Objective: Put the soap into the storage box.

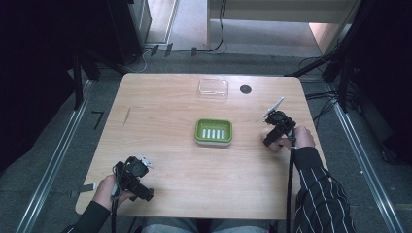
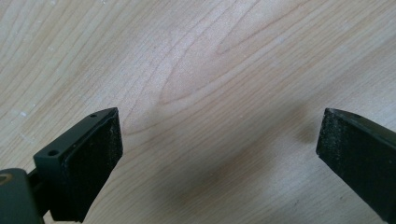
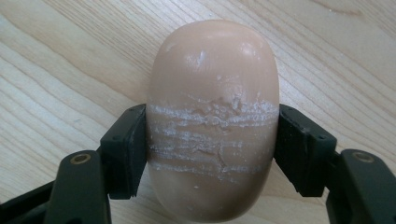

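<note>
In the right gripper view a peach-coloured oval bar of soap [image 3: 212,116] with scraped white streaks lies on the wooden table, and my right gripper [image 3: 212,149] is shut on its two long sides. From above, that right gripper [image 1: 273,139] sits at the table's right side, right of a green soap dish [image 1: 213,131] with white ridges. My left gripper [image 1: 142,180] rests near the front left corner. Its jaws stand wide apart in the left gripper view, left gripper [image 2: 219,149] over bare wood with nothing between them.
A clear plastic lid [image 1: 213,89] lies at the table's far edge, with a small black disc [image 1: 246,89] to its right. Cables trail on the floor behind the table [image 1: 160,107]. A striped sleeve comes in at the bottom right.
</note>
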A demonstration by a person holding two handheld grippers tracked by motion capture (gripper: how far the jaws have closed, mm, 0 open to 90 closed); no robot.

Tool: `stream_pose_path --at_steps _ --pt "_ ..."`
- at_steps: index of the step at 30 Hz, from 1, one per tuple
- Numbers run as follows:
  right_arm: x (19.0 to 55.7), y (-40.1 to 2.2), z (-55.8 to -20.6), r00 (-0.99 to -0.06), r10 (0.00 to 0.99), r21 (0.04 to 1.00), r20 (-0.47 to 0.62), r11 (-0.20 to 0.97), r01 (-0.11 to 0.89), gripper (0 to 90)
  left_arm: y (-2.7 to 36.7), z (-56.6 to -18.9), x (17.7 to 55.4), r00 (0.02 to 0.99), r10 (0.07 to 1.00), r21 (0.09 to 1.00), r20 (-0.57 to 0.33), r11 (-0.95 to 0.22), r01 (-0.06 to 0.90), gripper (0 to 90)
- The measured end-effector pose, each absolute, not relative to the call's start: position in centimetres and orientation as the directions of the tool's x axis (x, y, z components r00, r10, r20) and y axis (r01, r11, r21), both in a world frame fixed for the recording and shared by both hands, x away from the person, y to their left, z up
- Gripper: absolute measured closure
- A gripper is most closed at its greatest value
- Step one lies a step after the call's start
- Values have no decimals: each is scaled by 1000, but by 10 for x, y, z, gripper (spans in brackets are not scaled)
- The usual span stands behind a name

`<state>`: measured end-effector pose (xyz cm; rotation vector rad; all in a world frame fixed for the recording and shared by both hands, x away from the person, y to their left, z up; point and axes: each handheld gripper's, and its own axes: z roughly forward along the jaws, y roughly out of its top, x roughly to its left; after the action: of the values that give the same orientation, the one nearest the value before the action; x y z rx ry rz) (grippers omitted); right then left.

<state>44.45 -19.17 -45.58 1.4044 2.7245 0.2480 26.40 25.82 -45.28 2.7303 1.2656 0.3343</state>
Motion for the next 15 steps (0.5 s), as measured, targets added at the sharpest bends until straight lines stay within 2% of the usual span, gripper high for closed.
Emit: stream_pose_path --at_steps 15 --pt "442 -177 -446 -635 772 187 16 622 760 336 260 -452 262 625 765 195 155 -644 740 8"
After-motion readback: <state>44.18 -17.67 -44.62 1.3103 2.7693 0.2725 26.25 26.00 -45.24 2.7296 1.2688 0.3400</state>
